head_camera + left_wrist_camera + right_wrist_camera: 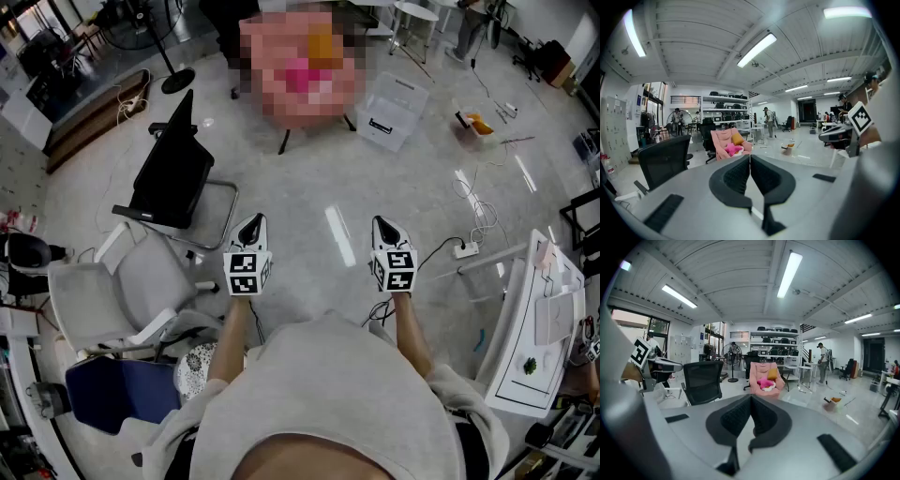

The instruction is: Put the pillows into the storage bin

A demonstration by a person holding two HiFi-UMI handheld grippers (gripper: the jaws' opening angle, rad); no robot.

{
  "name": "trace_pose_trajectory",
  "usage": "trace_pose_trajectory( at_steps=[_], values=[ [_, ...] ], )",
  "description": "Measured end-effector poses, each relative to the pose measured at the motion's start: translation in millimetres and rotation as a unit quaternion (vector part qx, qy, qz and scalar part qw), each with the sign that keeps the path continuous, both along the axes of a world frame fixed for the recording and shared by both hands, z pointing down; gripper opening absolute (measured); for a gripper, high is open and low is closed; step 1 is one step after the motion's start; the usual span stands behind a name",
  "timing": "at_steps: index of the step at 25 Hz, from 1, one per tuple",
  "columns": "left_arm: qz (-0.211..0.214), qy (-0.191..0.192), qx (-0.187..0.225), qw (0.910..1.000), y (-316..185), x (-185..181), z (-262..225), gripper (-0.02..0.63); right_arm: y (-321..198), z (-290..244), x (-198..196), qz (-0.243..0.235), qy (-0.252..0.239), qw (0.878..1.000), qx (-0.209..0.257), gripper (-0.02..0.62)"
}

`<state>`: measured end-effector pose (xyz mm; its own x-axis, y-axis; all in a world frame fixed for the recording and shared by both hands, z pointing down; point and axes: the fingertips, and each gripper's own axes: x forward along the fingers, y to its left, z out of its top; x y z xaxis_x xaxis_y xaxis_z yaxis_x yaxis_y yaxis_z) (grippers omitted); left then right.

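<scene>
A pink armchair (pixel 724 142) stands far across the floor with a yellow pillow (pixel 737 138) and a pink star-shaped pillow (pixel 732 149) on its seat. The right gripper view shows the same chair (pixel 764 372), yellow pillow (pixel 773 374) and pink pillow (pixel 765 382). A white see-through storage bin (pixel 392 112) sits on the floor just right of the chair. My left gripper (pixel 251 225) and right gripper (pixel 385 226) are held side by side at waist height, both pointing toward the chair and well short of it. Both are shut, their pads pressed together with nothing between them.
A black office chair (pixel 173 173) stands ahead on the left, with a white chair (pixel 103 291) beside me. A white desk (pixel 530 328) is at my right. Cables and a power strip (pixel 466 248) lie on the floor. A small tub with something orange (pixel 474 123) sits beyond the bin.
</scene>
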<state>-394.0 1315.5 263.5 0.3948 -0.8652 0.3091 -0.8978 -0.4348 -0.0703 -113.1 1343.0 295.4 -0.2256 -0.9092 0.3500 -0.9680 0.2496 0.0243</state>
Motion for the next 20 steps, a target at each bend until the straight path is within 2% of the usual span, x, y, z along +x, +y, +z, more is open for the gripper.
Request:
trace_pose_trajectory(
  at_steps=[10, 14, 15, 16, 17, 18, 20],
  values=[
    [0.002, -0.002, -0.002, 1.0000, -4.6, 12.3, 2.2, 0.012, -4.3, 5.4, 8.7, -0.010, 0.004, 1.000, -0.007, -0.002],
    [0.033, -0.019, 0.010, 0.9992, -0.6, 29.7, 4.4, 0.030, -3.6, 5.4, 10.0, -0.030, -0.007, 1.000, 0.001, -0.002],
    [0.046, -0.015, 0.006, 0.9988, 1.2, 36.3, 6.9, 0.105, -3.9, 6.8, 8.6, -0.041, -0.014, 0.999, 0.001, 0.086],
    [0.055, -0.007, -0.002, 0.9984, 2.8, 42.5, 10.3, 0.186, -4.1, 8.5, 7.4, -0.053, -0.022, 0.998, -0.001, 0.259],
    [0.059, 0.004, -0.010, 0.9982, 4.1, 47.5, 14.0, 0.213, -4.2, 9.9, 7.8, -0.060, -0.028, 0.998, -0.002, 0.277],
    [0.058, 0.012, -0.018, 0.9981, 5.2, 51.5, 17.4, 0.229, -4.0, 10.9, 9.7, -0.064, -0.030, 0.998, -0.002, 0.256],
    [0.053, 0.022, -0.027, 0.9980, 7.4, 58.7, 22.5, 0.232, -3.7, 13.3, 14.6, -0.068, -0.029, 0.997, -0.004, 0.279]
  ],
)
